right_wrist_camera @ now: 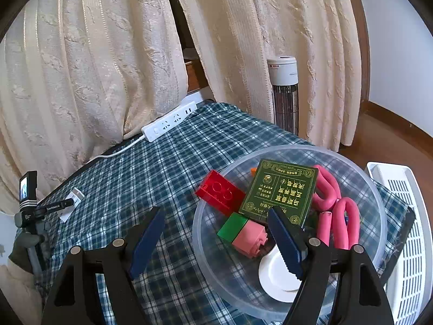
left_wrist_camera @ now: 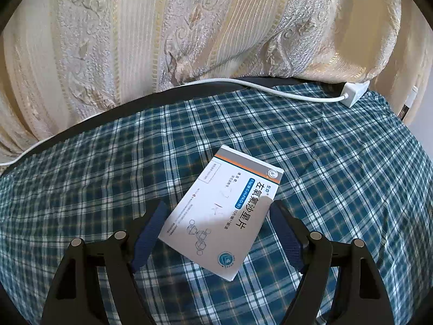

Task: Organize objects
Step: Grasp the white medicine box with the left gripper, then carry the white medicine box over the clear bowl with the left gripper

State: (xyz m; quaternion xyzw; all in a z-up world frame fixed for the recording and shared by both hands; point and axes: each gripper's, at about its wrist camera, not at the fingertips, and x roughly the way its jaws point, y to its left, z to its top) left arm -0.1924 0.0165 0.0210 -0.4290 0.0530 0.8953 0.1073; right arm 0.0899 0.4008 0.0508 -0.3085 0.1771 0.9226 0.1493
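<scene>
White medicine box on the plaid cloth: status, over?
Left hand-held gripper open, straddling flat white medicine box, no grip. Right hand-held gripper open, empty, at clear plastic bowl rim. Nothing blocking.

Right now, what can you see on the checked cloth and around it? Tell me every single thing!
medicine box: one, white, flat on checked cloth, between left fingers
clear bowl: one, see-through, on cloth
green box: one, dark green, in bowl
red brick: one, on bowl's rim
green-and-pink brick: one, in bowl
pink loops: pink, in bowl
white dish: one, bowl's bottom
power strip: one, white, by curtain
small camera: one, black, on stand
fan: one, white-topped, behind table
white basket: one, beside bowl
left gripper: open
right gripper: open
</scene>
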